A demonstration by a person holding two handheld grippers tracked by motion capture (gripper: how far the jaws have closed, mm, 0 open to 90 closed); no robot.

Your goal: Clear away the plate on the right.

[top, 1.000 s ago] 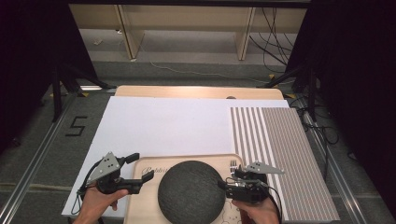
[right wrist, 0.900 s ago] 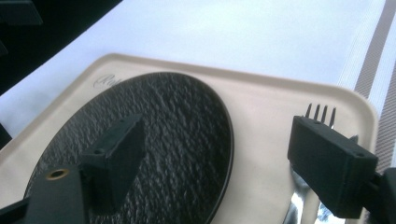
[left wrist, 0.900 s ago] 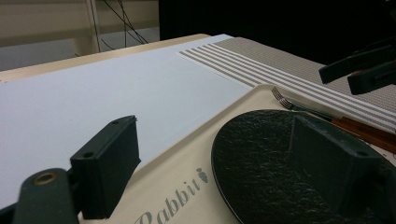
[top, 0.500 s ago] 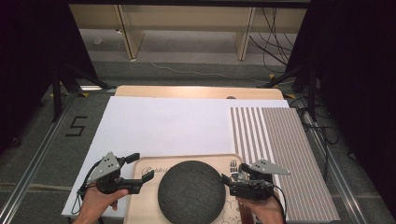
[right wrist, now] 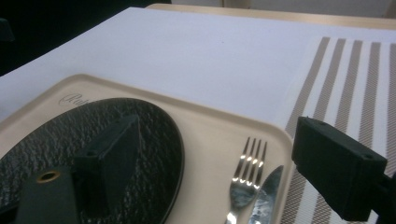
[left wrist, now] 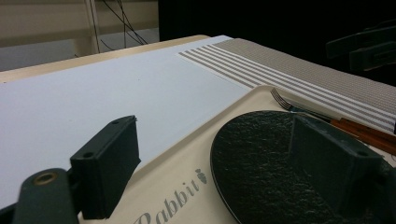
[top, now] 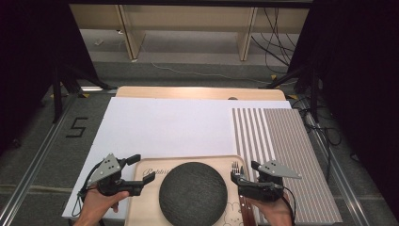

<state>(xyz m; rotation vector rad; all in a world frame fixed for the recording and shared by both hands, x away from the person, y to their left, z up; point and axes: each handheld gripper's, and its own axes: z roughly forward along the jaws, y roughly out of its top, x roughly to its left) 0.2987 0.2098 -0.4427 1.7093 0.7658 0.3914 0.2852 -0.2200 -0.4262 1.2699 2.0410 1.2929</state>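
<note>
A: Jaws are standing wide apart on both tools, gripping nothing. The left gripper [top: 137,175] is hovering at the left edge of the cream tray [top: 147,207], one jaw over the white sheet [top: 169,122] and the other over the tray's rim, as its own view is showing.

B: And the right gripper [top: 239,182]?

A: It is sitting at the tray's right edge, jaws spread the same way. In the right gripper view one jaw is lying over the dark plate [right wrist: 56,144] and the other is hanging over the striped mat [right wrist: 355,70], with the fork [right wrist: 245,172] and knife [right wrist: 264,193] showing between them.

B: Where is the plate lying?

A: The plate [top: 193,192] is resting in the middle of the tray, between the two grippers. The fork [top: 235,168] and knife are lying side by side on the tray just right of the plate, close to the right gripper's jaws. I am not seeing either tool touching them.

B: And the tray itself?

A: It is sitting at the near edge of the table, partly on the white sheet, its right side just beside the striped mat [top: 287,146].
</note>
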